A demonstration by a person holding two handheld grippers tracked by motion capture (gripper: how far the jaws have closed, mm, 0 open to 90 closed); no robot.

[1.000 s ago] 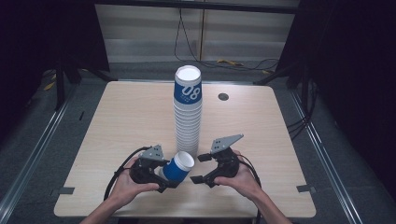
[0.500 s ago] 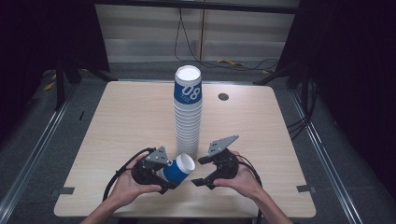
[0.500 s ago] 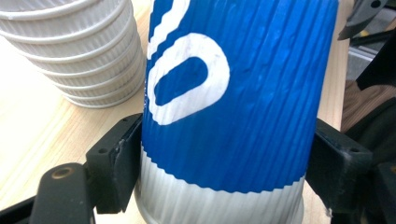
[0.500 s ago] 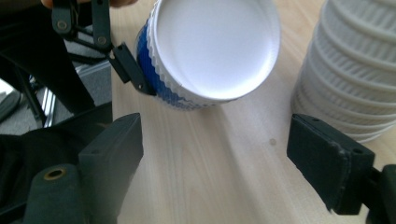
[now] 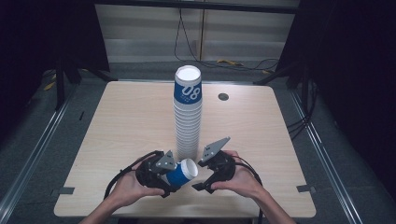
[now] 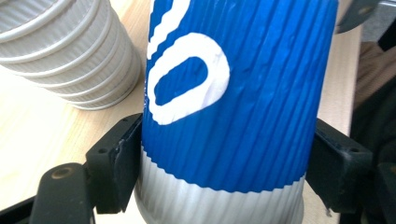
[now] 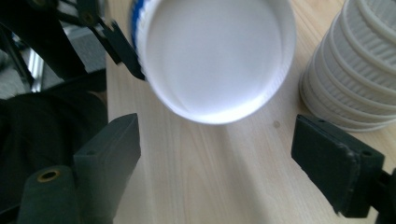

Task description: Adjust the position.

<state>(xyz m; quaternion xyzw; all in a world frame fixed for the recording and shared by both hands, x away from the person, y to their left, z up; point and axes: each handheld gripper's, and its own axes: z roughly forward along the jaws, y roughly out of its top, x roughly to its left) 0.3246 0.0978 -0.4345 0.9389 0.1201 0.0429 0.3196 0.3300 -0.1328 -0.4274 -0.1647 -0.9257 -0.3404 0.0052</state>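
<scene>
**High view: one cup held sideways between two grippers, stack just behind**

High view shows the table [image 5: 116,121] with a tall cup stack [image 5: 187,116] standing upright near its middle. At the near edge, just in front of the stack's base, the left gripper [image 5: 173,179] holds a single blue cup [image 5: 182,173] tipped on its side, rim pointing right toward the right gripper [image 5: 200,176].

Left gripper view makes the grip plain: both black jaws press on opposite sides of the cup [image 6: 233,107], low on its ribbed wall where the blue band meets the grey base. Holding it near the bottom leaves the rim end free, likely so the other tool can reach it.

Right gripper view looks straight into the cup's white mouth [image 7: 215,56], which hangs just beyond and above the jaws. The right gripper [image 7: 215,163] stands wide apart with nothing between its pads but bare wood; its jaws have just been opening. The rim is not yet inside them. This reads as a hand-over or a pull to separate nested cups, judged from the facing pose.

The stack's lower rims [image 7: 355,79] sit just to the right in that view, close enough that a sideways swing could knock them.
</scene>
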